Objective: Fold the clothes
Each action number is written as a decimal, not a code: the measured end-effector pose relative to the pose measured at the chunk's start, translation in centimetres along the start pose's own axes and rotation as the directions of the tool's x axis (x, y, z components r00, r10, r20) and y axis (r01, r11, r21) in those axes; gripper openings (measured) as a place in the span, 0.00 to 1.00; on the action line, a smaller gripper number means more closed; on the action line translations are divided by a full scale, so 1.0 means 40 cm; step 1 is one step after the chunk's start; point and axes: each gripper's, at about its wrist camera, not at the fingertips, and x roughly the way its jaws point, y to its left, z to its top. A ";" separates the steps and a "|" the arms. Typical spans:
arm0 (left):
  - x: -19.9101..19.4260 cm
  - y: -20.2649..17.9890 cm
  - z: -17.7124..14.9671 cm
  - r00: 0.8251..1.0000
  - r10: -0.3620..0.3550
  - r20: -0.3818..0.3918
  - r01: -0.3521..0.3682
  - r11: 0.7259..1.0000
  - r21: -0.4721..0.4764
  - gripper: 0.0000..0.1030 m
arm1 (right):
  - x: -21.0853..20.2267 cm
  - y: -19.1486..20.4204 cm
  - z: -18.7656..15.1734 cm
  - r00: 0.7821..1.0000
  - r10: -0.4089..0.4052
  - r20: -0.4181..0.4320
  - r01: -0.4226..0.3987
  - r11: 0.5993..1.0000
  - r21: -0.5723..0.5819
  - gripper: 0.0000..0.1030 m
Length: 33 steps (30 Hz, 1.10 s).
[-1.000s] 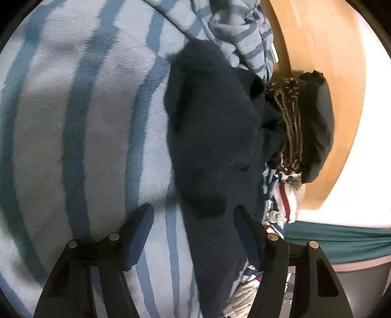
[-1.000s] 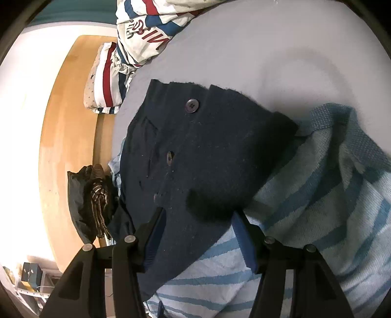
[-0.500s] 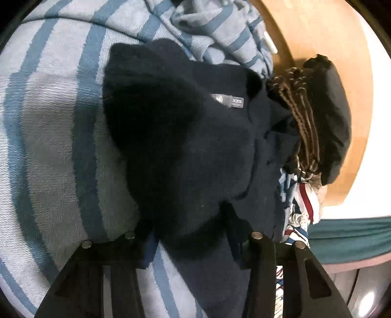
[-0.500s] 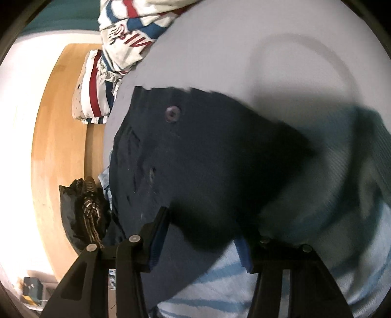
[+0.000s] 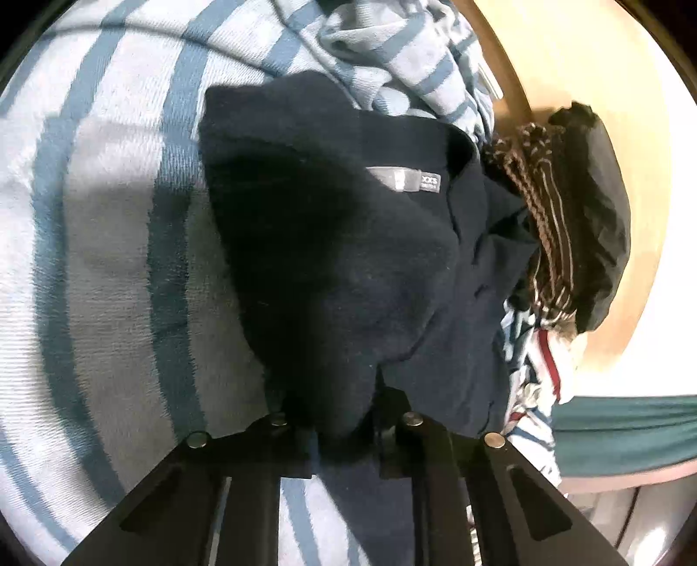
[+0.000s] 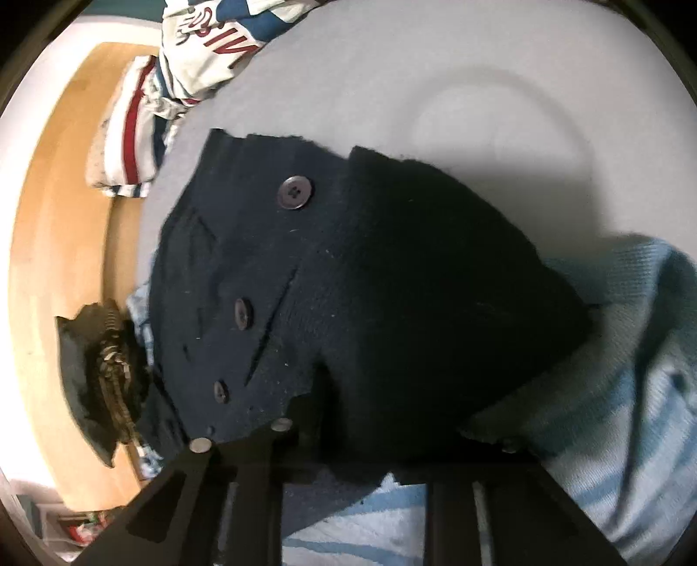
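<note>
The navy cardigan (image 5: 348, 270) was a dark knit, with a grey size label at its neckline and a row of round buttons (image 6: 295, 192) down its front. It lay on a blue-striped towel (image 5: 109, 261) and partly on a pale grey surface (image 6: 435, 78), with a red, white and blue garment (image 6: 204, 39) and a dark bundle (image 5: 597, 217) beside it, near a wooden edge (image 5: 566, 56).

The left claw (image 5: 342, 418) was clenched on a bunched fold of the cardigan near the neckline. The right claw (image 6: 392, 439) was likewise clenched on the hem end, cloth heaped over its fingers.

A second earlier both claws stood wide over flat cloth; their jaws had just been closing, with the cardigan between them. The fabric now rose in a gathered hump at each claw, and the label, hidden before, showed.
</note>
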 end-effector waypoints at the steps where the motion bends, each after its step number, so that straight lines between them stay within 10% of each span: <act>1: -0.008 -0.004 -0.001 1.000 0.013 -0.004 -0.013 1.000 0.012 0.15 | -0.007 0.014 -0.002 1.000 -0.017 0.010 0.017 1.000 -0.017 0.19; 33: -0.184 0.085 -0.014 0.996 0.079 -0.033 -0.078 0.996 0.033 0.10 | -0.175 0.013 -0.071 0.992 -0.108 0.067 0.116 0.986 -0.121 0.10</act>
